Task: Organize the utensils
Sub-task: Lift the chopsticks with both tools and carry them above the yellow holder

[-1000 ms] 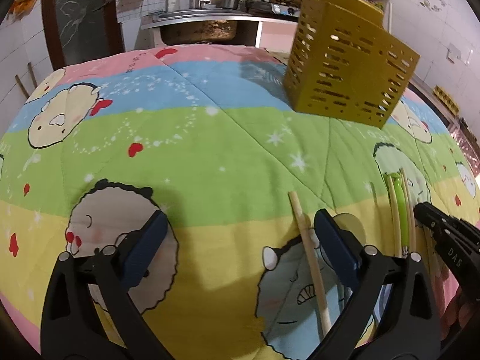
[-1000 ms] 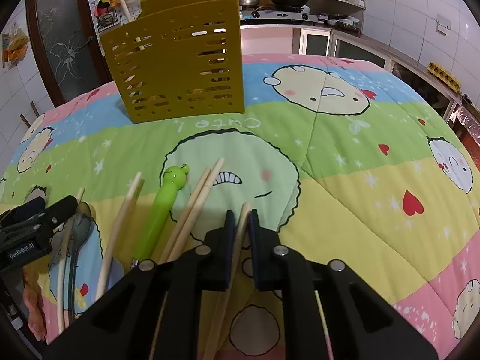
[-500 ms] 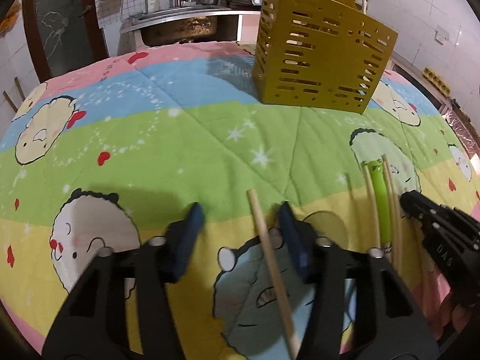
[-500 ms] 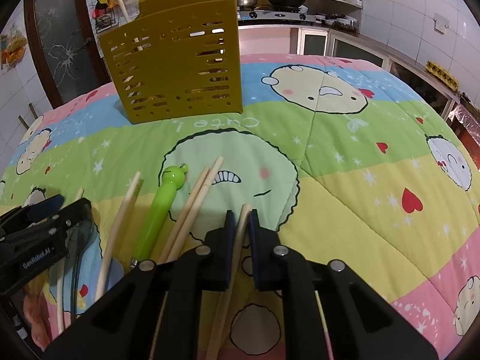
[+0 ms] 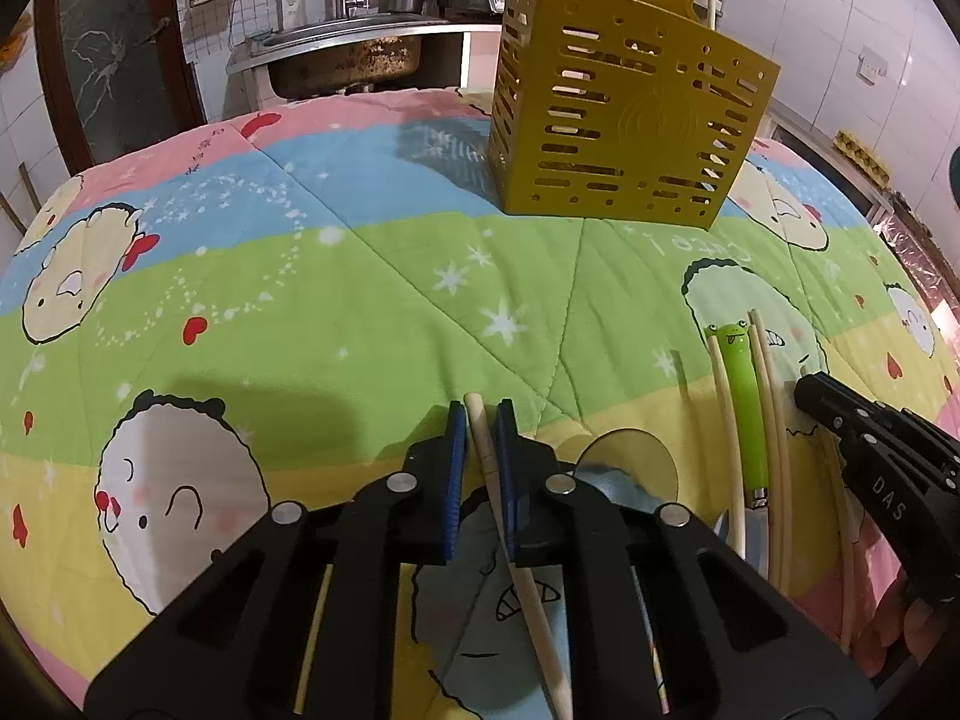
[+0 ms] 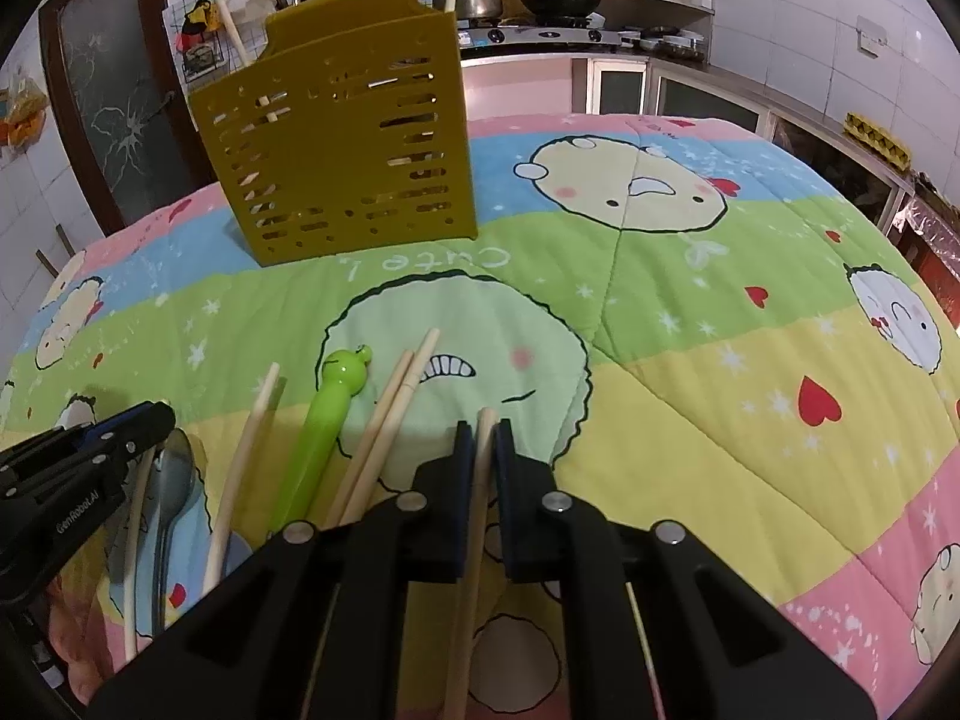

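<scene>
My left gripper [image 5: 480,420] is shut on a wooden chopstick [image 5: 522,570] low over the quilt. My right gripper [image 6: 482,438] is shut on another wooden chopstick [image 6: 471,540]. A yellow slotted utensil holder [image 5: 624,138] stands at the back of the table, with two sticks upright in it; it also shows in the right wrist view [image 6: 342,150]. Between the grippers lie loose chopsticks [image 6: 384,420], a green frog-handled utensil [image 6: 324,438] and a metal spoon [image 6: 171,480]. The right gripper shows at the right edge of the left wrist view [image 5: 807,387].
A cartoon-print quilt [image 5: 300,300] covers the table. Behind it are a steel sink [image 5: 342,60] and a stove with pots [image 6: 540,6]. Cabinets line the right side [image 6: 810,138].
My left gripper has moved right over the chopstick and closed on it. My right gripper has kept hold of its chopstick and barely moved.
</scene>
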